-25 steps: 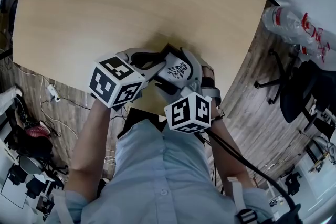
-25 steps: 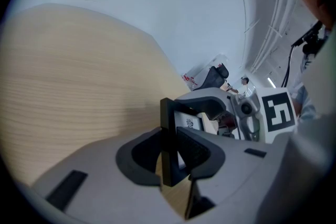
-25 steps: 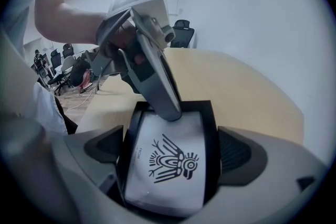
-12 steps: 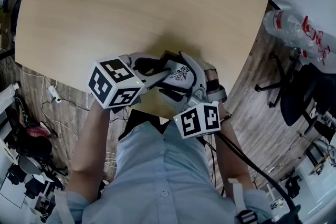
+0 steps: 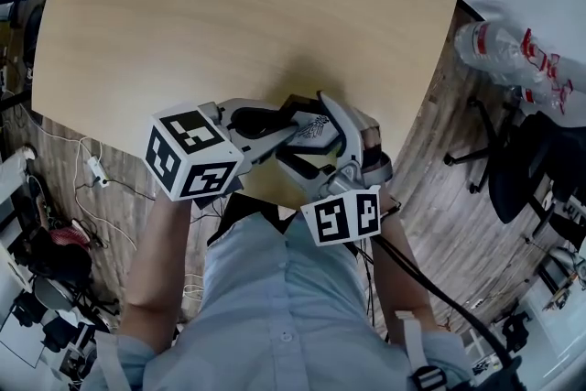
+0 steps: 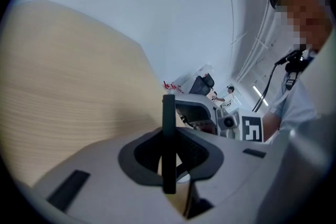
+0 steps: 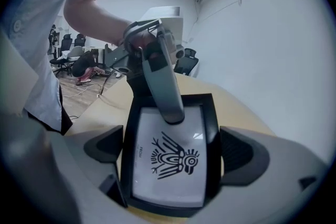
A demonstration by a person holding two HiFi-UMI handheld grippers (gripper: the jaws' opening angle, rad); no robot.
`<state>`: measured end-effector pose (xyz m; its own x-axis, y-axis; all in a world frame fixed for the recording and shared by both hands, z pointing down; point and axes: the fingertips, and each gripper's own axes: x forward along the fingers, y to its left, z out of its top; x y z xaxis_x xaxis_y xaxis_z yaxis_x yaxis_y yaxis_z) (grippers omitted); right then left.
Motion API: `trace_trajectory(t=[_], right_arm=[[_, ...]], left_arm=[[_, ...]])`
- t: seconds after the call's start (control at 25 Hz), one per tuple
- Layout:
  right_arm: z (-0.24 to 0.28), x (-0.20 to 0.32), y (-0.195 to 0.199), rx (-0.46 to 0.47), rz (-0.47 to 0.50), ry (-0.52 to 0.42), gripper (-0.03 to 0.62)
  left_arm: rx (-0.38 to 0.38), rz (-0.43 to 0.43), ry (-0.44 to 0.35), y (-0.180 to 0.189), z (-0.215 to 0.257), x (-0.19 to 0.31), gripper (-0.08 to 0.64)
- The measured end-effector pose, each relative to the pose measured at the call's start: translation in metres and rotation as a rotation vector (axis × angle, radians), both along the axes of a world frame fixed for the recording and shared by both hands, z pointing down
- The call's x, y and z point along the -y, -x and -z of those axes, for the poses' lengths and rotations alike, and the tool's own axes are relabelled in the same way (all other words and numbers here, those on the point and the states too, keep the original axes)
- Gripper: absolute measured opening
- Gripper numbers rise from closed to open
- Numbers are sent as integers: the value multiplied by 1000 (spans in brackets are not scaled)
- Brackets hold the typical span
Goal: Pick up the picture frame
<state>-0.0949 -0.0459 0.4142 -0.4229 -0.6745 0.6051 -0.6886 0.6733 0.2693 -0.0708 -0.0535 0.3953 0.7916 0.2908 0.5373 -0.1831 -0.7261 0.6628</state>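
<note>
Pinching the thin black edge of the picture frame (image 5: 309, 125), the left gripper (image 6: 168, 152) has its jaws very narrow and closing on it. The right gripper (image 7: 172, 150) holds the same frame by its two long sides, one pad on each side, with the bird drawing facing its camera. So both grippers have the frame. It sits between them over the near edge of the round wooden table (image 5: 229, 5), close to the person's shirt (image 5: 275, 307). It looks tipped up and just off the wood, though its underside is hidden.

I think the grab is done and the lift is the step in hand. Next, both grippers need to go up together and squeeze firmly, so the frame does not slip or twist.

I count one picture frame, two grippers and one table. Off to the right lies one plastic bottle (image 5: 499, 41), near one black chair (image 5: 522, 165).
</note>
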Motion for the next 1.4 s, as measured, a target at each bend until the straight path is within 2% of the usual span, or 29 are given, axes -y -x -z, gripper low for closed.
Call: trace_trajectory(t=[0.32, 0.48, 0.68, 0.92, 1.04, 1.16, 1.2, 1.24, 1.32, 1.4], right_arm=[[43, 3, -21, 1, -80, -174, 543], [55, -7, -45, 9, -109, -210, 543], [68, -15, -64, 49, -142, -243, 543], [89, -22, -81, 186, -216, -228, 541], [102, -21, -94, 324, -265, -207, 541], [121, -18, -109, 473, -328, -183, 538], [127, -17, -115, 504, -343, -188, 521], [134, -17, -121, 531, -358, -198, 446], [145, -15, -130, 576, -399, -213, 207], [154, -14, -136, 603, -433, -217, 73]], left_arm=[[-10, 55, -162, -6, 41, 8, 64], [20, 98, -274, -12, 52, 11, 63], [9, 193, -351, -17, 67, 17, 61], [10, 317, -467, -12, 96, 20, 61], [-2, 377, -515, -10, 107, 18, 60], [1, 445, -612, -9, 118, 20, 60], [3, 460, -653, -9, 121, 20, 61], [1, 471, -690, -10, 125, 20, 60], [-12, 490, -741, -10, 132, 18, 60], [-33, 512, -770, -11, 139, 17, 60]])
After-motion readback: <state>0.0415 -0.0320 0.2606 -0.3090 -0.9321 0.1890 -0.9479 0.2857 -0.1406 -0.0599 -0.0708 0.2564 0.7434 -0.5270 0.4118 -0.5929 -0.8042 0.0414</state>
